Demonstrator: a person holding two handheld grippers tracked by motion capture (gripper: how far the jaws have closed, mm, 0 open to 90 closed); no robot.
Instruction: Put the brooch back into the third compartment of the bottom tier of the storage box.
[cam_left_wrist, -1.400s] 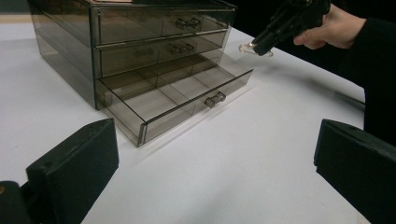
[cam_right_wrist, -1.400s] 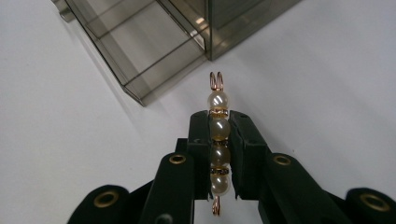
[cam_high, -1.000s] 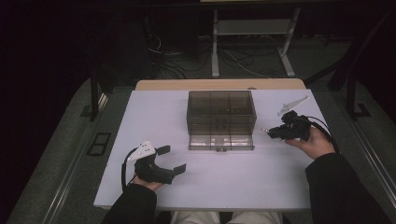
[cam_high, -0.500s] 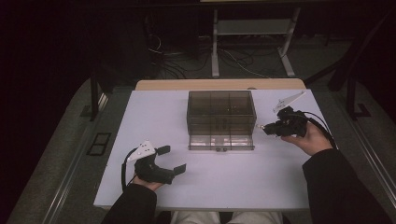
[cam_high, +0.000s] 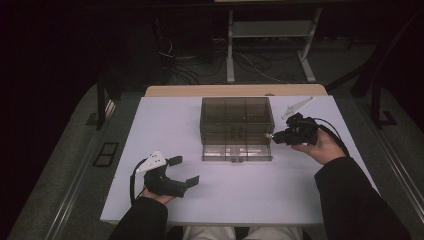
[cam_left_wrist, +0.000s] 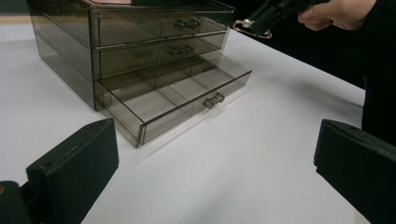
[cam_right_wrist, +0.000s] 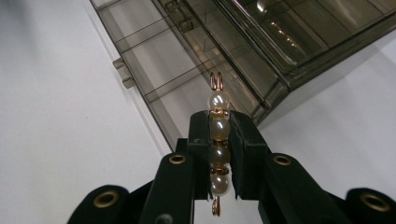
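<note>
Two grippers over white table; largest to smallest as follows.

Table: bare white top, ample room ahead of both grippers.

Drawer box: smoked clear plastic, three tiers, standing ahead of left gripper and just beside, slightly below, tip of right gripper. Upper two drawers closed; bottom drawer pulled out toward the person, divided into compartments, all apparently empty.

Left gripper: resting near table edge, well apart from box, jaws spread wide, nothing between them. Idle; best left parked, though free to steady the box if it slides.

Right gripper: raised off table at right side of box, jaws clamped on bead string, pointing toward box.

Bead string: short row of pearl-like beads with gold spacers and small gold loops at each end, held crosswise to grip line, top bead and loop projecting past jaw tips, bottom loop hanging behind.

Likely step: placing beads in open drawer. Suggested handling: carry tip across and in front of box, above drawer front rim; lower over one compartment, clear of dividers; part jaws only when low, since round beads apt to bounce or roll. Risk: grip on smooth round beads narrow, so slip possible under jolts; slow travel advised.
</note>
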